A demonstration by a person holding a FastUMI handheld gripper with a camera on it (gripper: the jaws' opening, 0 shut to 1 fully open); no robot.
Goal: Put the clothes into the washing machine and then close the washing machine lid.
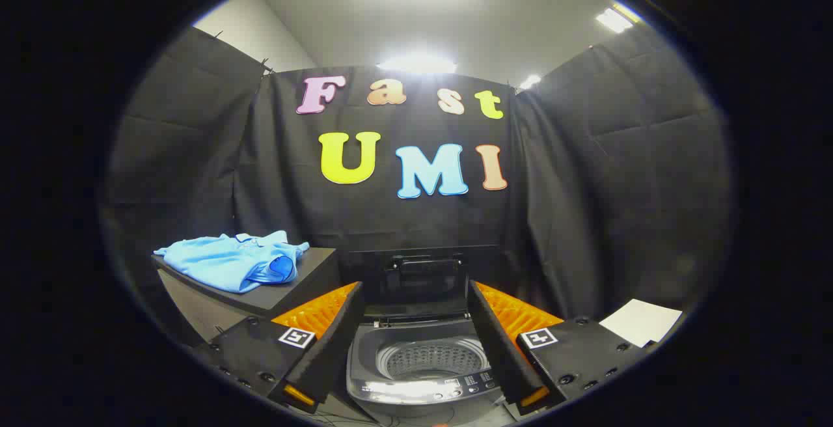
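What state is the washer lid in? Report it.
Open. The lid stands upright behind the exposed drum; the open gripper holds nothing.

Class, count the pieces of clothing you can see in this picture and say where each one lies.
1. A blue shirt lies crumpled on the dark stand left of the open washer, beyond the open gripper. More could be hidden deep in the drum.

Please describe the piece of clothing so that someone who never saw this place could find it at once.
Start at the washing machine, lid up, seen between the open gripper fingers. Beside it, beyond one finger, stands a dark box. On top lies the light blue polo shirt, crumpled, the one soft, bright thing among dark, hard ones.
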